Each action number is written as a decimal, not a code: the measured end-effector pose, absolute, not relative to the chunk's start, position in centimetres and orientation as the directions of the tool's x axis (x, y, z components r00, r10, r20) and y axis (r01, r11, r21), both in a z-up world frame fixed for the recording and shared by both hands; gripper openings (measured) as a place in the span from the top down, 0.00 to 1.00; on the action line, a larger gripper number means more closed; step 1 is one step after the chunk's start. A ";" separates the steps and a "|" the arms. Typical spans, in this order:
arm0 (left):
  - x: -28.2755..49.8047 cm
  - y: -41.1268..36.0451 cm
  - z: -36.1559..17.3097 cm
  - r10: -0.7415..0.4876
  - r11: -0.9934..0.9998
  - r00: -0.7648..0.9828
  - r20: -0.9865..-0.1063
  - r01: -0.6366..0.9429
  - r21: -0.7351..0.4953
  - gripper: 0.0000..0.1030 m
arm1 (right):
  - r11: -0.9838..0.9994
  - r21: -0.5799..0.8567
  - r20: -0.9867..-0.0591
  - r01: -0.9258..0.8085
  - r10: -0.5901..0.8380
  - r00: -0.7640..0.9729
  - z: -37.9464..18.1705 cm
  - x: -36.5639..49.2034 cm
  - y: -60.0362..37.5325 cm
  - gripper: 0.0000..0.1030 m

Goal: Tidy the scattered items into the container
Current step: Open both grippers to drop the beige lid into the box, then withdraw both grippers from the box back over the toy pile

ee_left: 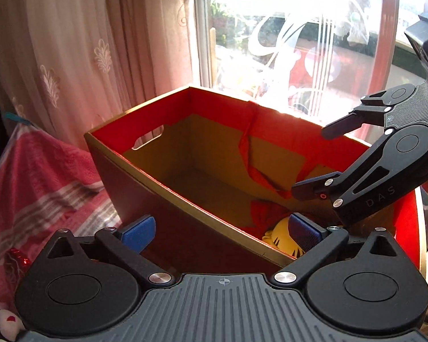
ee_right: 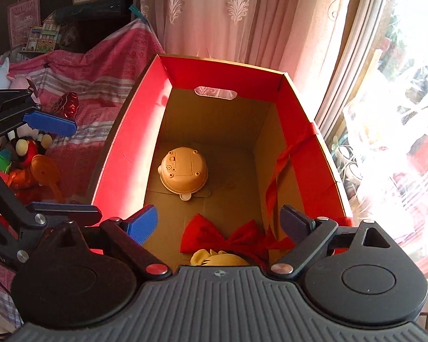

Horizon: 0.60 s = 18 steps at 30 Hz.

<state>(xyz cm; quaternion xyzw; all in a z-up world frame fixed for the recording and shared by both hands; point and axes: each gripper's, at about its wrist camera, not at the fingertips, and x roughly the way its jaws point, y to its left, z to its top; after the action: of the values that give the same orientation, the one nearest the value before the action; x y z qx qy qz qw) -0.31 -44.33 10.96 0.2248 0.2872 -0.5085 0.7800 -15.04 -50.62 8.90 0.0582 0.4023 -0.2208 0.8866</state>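
Note:
A cardboard box (ee_right: 219,71) with a red inner band stands open by the window. On its floor lie a beige round toy (ee_right: 184,171), underside up, and a yellow-faced plush with a red bow (ee_right: 219,236). My right gripper (ee_right: 219,225) hangs over the box's near end, open, with nothing between its fingers. My left gripper (ee_left: 221,232) is open too and empty, straddling the box's long wall (ee_left: 145,119). The plush (ee_left: 279,236) shows just past its right finger. In the left wrist view, the right gripper (ee_left: 325,156) reaches over the box's right end.
A pink striped blanket (ee_right: 80,85) left of the box carries a red plush (ee_right: 28,148), an orange plastic toy (ee_right: 45,173) and a shiny red foil item (ee_right: 68,105). A small plush (ee_left: 2,322) lies at the lower left. Curtains and a window stand behind the box.

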 end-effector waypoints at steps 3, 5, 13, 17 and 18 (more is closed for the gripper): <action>1.3 -41.2 11.5 -0.644 0.418 0.358 -0.676 0.905 0.081 0.00 | 0.901 -0.057 -0.727 0.430 -0.332 0.601 10.1 -13.8 -48.7 0.07; 2.5 -39.0 11.8 -0.623 0.449 0.391 -0.677 0.888 0.099 0.00 | 0.909 -0.033 -0.721 0.415 -0.310 0.620 10.8 -12.9 -47.5 0.07; 7.6 -29.5 11.5 -0.528 0.595 0.450 -0.720 0.801 0.064 0.00 | 0.954 0.047 -0.713 0.296 -0.176 0.679 12.5 -9.0 -41.1 0.05; 8.4 -25.4 10.2 -0.482 0.645 0.455 -0.748 0.763 0.048 0.00 | 0.968 0.058 -0.720 0.242 -0.128 0.683 12.3 -7.1 -38.2 0.05; 8.5 -24.2 9.5 -0.466 0.662 0.452 -0.760 0.749 0.040 0.00 | 0.970 0.059 -0.722 0.234 -0.120 0.681 12.1 -6.7 -37.7 0.05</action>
<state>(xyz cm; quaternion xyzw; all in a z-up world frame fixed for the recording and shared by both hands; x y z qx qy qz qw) 8.47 -24.21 9.52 0.1886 0.3746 -0.3655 0.8310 -6.68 -37.70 12.15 0.0735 0.3874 -0.0971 0.9138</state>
